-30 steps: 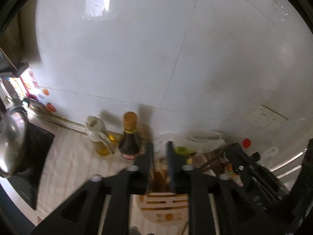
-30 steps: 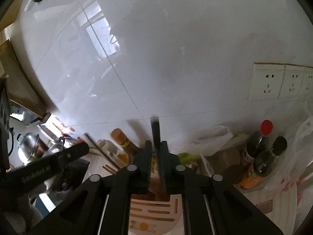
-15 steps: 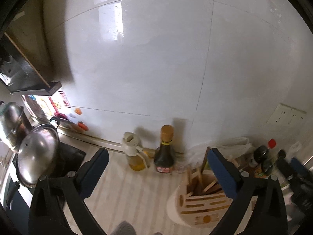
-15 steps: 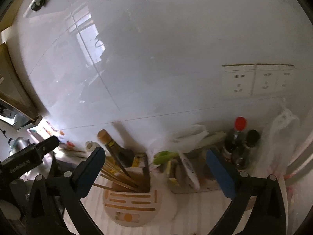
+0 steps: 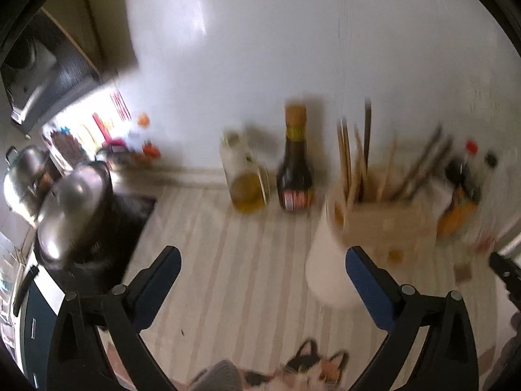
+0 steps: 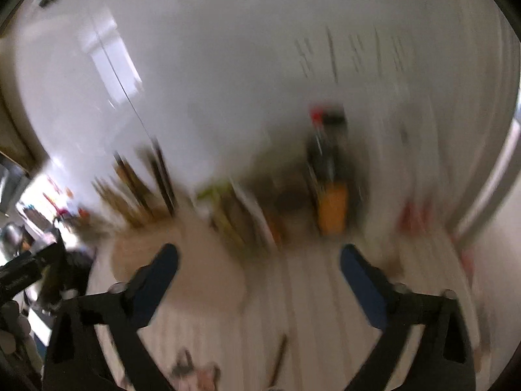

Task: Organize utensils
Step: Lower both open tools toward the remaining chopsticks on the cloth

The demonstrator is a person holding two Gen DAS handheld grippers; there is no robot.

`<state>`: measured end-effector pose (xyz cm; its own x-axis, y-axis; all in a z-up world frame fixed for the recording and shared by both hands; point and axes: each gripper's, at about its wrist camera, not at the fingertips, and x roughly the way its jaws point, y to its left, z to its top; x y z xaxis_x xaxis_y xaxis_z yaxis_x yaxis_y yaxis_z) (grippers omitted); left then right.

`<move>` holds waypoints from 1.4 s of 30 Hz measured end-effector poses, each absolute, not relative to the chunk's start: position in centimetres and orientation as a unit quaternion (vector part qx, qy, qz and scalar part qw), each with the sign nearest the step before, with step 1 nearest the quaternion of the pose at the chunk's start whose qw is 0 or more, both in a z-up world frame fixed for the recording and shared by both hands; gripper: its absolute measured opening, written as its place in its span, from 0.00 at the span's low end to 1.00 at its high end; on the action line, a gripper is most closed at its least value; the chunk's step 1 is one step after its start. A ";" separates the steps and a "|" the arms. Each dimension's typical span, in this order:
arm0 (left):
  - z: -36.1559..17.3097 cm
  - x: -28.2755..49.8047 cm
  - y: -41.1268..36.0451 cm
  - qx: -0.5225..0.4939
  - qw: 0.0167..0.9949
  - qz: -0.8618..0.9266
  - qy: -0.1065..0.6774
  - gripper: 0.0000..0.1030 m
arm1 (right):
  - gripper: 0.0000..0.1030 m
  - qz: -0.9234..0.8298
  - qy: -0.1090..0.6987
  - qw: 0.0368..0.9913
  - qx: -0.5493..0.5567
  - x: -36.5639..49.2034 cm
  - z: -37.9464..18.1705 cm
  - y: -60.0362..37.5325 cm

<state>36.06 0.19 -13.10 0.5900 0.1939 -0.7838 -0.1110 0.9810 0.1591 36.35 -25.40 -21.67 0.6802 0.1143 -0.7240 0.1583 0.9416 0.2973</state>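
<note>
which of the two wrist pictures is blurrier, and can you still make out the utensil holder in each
Right wrist view: heavy motion smear throughout; the utensil holder is only a pale blob with streaked sticks. Left wrist view: milder blur, with window glare on the wall; the holder, soy sauce bottle and oil jar stay recognisable.

text: none legible | dark bottle (image 5: 294, 176) label: blurred

The right wrist view is smeared throughout — the utensil holder (image 6: 146, 195) and the bottles (image 6: 329, 176) beside it are streaks, their labels unreadable. In the left wrist view the utensil holder (image 5: 384, 224) is blurred too, so its sticks cannot be counted, and a cat-patterned thing (image 5: 312, 371) is cut off by the bottom edge.
</note>
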 end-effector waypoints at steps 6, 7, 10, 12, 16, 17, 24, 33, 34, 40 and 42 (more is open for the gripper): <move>-21.3 33.7 -0.4 0.078 0.850 0.085 0.514 1.00 | 0.43 -0.015 0.520 0.832 0.190 34.5 -32.3 -25.2; -23.0 33.4 -0.6 0.087 0.840 0.084 0.528 1.00 | 0.42 -0.018 0.536 0.823 0.186 34.3 -33.6 -24.9; -25.9 32.9 -1.1 0.102 0.823 0.081 0.554 1.00 | 0.42 -0.019 0.571 0.801 0.178 33.8 -36.9 -24.1; -27.4 32.5 -1.1 0.107 0.813 0.075 0.567 1.00 | 0.41 -0.024 0.598 0.785 0.160 33.5 -39.2 -23.3; -28.9 31.9 -1.7 0.120 0.804 0.068 0.579 1.00 | 0.39 -0.023 0.615 0.779 0.119 33.5 -40.8 -21.3; -29.2 31.8 -1.7 0.122 0.802 0.068 0.581 1.00 | 0.38 -0.022 0.618 0.779 0.102 33.7 -40.9 -20.8; -29.7 31.9 -1.4 0.126 0.798 0.067 0.586 1.00 | 0.38 0.008 0.618 0.783 0.074 35.1 -40.8 -17.4; -30.3 32.2 -0.2 0.119 0.792 0.073 0.595 1.00 | 0.38 0.055 0.613 0.776 0.136 35.1 -40.2 -17.6; -30.3 32.2 -0.1 0.117 0.791 0.072 0.596 1.00 | 0.38 0.057 0.617 0.773 0.134 35.3 -40.4 -17.5; -30.7 32.2 -0.9 0.121 0.787 0.061 0.601 1.00 | 0.00 0.025 0.621 0.779 0.083 35.1 -40.1 -15.8; -30.8 32.1 -1.4 0.123 0.787 0.055 0.602 1.00 | 0.00 0.027 0.621 0.778 0.091 34.7 -40.2 -16.7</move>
